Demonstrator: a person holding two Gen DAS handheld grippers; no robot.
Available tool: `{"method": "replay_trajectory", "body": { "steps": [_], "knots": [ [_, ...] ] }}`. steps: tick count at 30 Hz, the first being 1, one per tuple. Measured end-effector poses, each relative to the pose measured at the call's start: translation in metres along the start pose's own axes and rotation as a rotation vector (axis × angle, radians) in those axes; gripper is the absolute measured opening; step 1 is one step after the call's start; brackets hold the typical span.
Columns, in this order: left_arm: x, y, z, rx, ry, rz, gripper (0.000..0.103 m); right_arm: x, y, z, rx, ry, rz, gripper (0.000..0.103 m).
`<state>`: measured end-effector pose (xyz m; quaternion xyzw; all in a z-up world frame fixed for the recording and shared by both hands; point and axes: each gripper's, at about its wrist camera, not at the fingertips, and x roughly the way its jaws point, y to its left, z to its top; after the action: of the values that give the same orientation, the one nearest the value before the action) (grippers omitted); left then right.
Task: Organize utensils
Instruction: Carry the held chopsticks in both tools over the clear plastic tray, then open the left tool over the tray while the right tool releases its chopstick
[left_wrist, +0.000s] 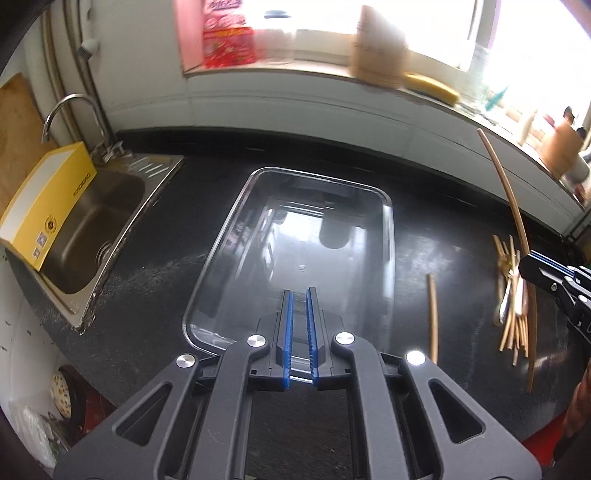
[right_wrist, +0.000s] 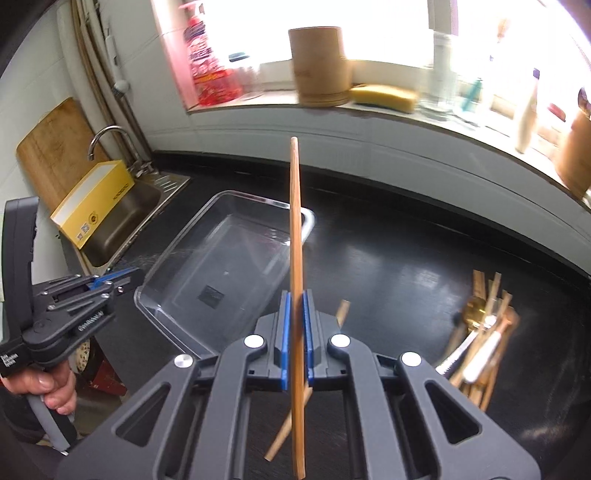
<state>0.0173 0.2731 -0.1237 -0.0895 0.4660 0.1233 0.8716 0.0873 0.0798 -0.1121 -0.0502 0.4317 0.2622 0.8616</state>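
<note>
The right claw (right_wrist: 295, 306) is clamped on a long wooden chopstick (right_wrist: 295, 229), which stands upright between its blue pads above the black desk (right_wrist: 388, 266). The left claw (left_wrist: 300, 306) is pressed nearly together with nothing in it, hanging over the near end of a clear plastic tray (left_wrist: 236, 206) that sits mid-desk. A single chopstick (left_wrist: 433, 317) lies just right of the tray. Farther right, a heap of chopsticks and cutlery (right_wrist: 480, 332) lies on the desk. A steel sink (left_wrist: 92, 229) holding a yellow box (left_wrist: 48, 206) is at left.
</note>
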Motion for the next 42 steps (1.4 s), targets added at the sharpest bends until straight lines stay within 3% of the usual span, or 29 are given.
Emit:
{"method": "replay_trajectory", "body": {
  "steps": [5,8,11,14,16,19,21,23,26,29,33,36,38,40,42],
  "knots": [
    [0.016,0.021,0.013,-0.048,-0.006,-0.021,0.007,0.034,0.027,0.022,-0.003,0.045,0.069,0.007],
    [0.026,0.033,0.022,-0.112,-0.035,-0.094,0.007,0.058,0.035,0.035,0.04,0.092,0.13,0.007],
    [0.039,0.041,0.03,-0.156,-0.051,-0.121,0.007,0.082,0.04,0.046,0.073,0.138,0.174,0.007],
    [0.052,0.04,0.034,-0.141,-0.016,-0.093,0.007,0.098,0.043,0.055,0.081,0.168,0.185,0.007],
    [0.052,0.033,0.035,-0.12,-0.013,-0.131,0.007,0.098,0.036,0.061,0.086,0.159,0.173,0.007],
    [0.052,0.01,0.037,-0.029,-0.025,-0.099,0.007,0.096,0.02,0.073,0.077,0.144,0.129,0.007],
    [0.058,0.016,0.041,-0.075,-0.026,-0.073,0.007,0.102,0.018,0.079,0.077,0.154,0.139,0.007],
    [0.072,0.022,0.042,-0.103,0.042,-0.092,0.007,0.109,0.022,0.084,0.071,0.159,0.16,0.007],
    [0.074,0.025,0.038,-0.094,0.046,-0.064,0.007,0.115,0.027,0.086,0.079,0.167,0.204,0.007],
    [0.082,0.034,0.033,-0.151,0.079,-0.074,0.007,0.134,0.042,0.078,0.078,0.236,0.252,0.007],
    [0.088,0.039,0.028,-0.156,0.091,-0.045,0.007,0.167,0.055,0.061,0.06,0.327,0.257,0.007],
    [0.085,0.047,0.023,-0.177,0.098,-0.048,0.009,0.178,0.056,0.056,0.054,0.348,0.247,0.007],
    [0.08,0.052,0.021,-0.19,0.085,-0.041,0.021,0.184,0.054,0.056,0.082,0.355,0.258,0.007],
    [0.071,0.058,0.019,-0.227,0.051,-0.046,0.066,0.196,0.054,0.056,0.114,0.379,0.27,0.008],
    [0.063,0.063,0.021,-0.254,0.01,-0.043,0.076,0.203,0.055,0.056,0.128,0.42,0.274,0.011]
  ]
}}
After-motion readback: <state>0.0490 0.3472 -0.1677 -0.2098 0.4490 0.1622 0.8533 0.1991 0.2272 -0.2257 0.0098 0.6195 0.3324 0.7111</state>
